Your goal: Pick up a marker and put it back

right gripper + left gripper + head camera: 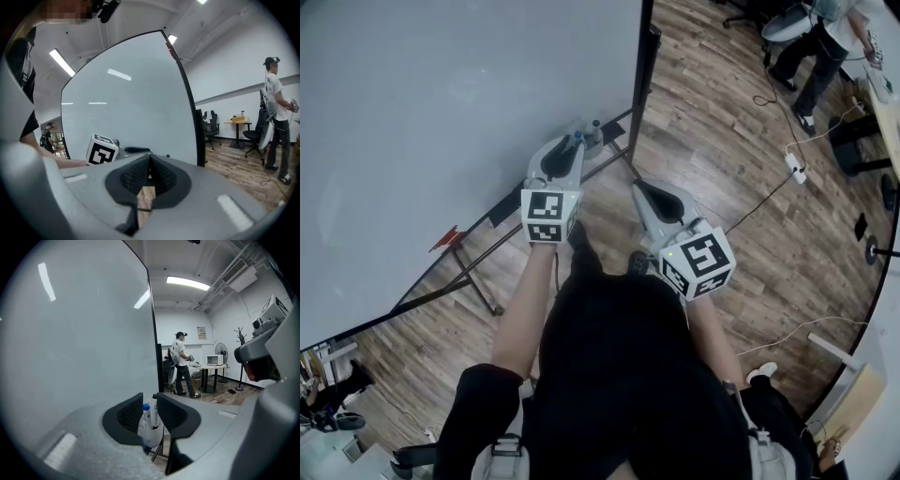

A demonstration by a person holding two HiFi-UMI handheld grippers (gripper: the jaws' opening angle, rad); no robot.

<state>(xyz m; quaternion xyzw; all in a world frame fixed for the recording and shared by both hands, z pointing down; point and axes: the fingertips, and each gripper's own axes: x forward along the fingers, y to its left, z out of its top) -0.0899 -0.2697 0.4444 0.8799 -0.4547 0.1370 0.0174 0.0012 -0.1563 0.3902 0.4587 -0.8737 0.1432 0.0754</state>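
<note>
Markers [146, 412] are seen upright in a white cup [151, 437] at the lower right corner of the whiteboard [441, 122], beside its black frame [643, 84]. Two are made out, one with a blue cap and one with a black cap, set side by side.

The left tool [150, 396] is pointed at the cup with its jaws apart. The markers show in the gap between the jaws, and no pad is seen pressing on them. In the head view the tips of this tool are placed right at the cup.

The right tool [150, 157] is held beside the left one, a little further from the whiteboard, over the wood floor [722, 169]. Its jaws are brought together at the tips, and nothing is clamped between them; only floor is seen through the slit lower down. The left tool's cube [101, 151] is caught in the right gripper view, in front of the whiteboard.

Both tools are carried on bare forearms, as the head view shows.

In the background a person [182, 364] in a white shirt and dark cap is seen standing near a table [208, 366], on which a microwave [215, 360] is set.
</note>
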